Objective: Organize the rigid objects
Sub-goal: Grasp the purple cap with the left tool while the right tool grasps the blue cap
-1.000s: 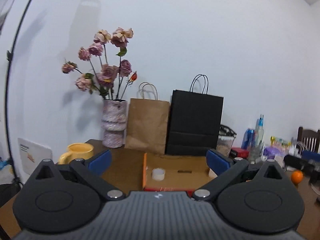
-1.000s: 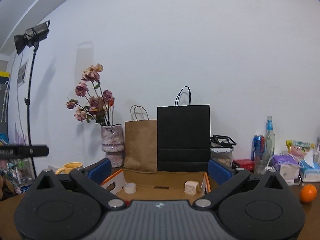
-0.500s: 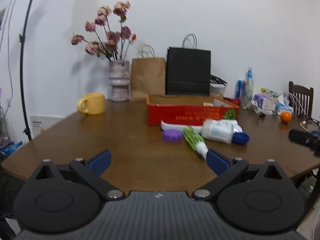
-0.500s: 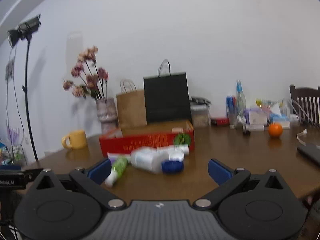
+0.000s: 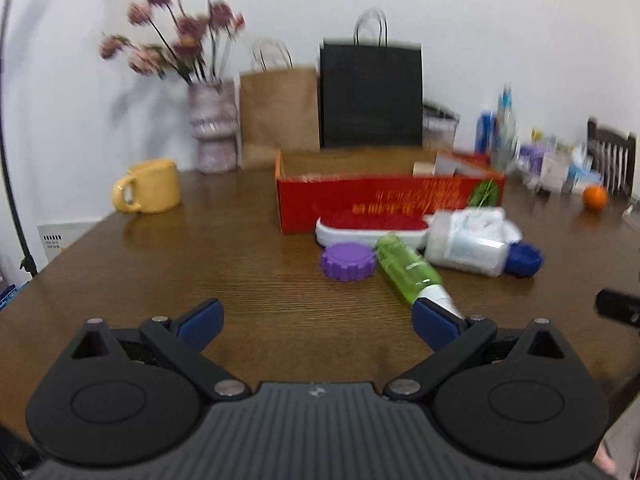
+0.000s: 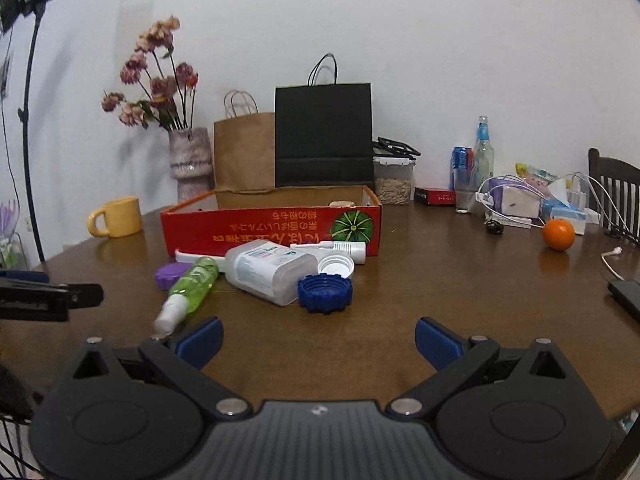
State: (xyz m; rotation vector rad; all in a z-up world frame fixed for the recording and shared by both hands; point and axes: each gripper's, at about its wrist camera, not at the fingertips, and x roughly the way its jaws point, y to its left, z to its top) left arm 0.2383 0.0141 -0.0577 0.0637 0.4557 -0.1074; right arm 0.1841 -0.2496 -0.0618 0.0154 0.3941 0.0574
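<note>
Trouble looks likeliest at the round green plastic bottle with its white cap [image 6: 188, 288], which lies on its side against the clear blue-capped bottle [image 6: 272, 270] and may roll if nudged. Both the left gripper [image 5: 316, 320] and right gripper [image 6: 318, 338] hover wide open, holding nothing. That heap sits just ahead of them, in front of the red cardboard box [image 6: 272, 226] on the wooden table [image 6: 460, 280].

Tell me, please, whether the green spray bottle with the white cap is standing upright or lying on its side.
Lying on its side. The green spray bottle with the white cap rests lengthwise on the brown wooden table, cap towards the camera, beside the purple round lid.
</note>
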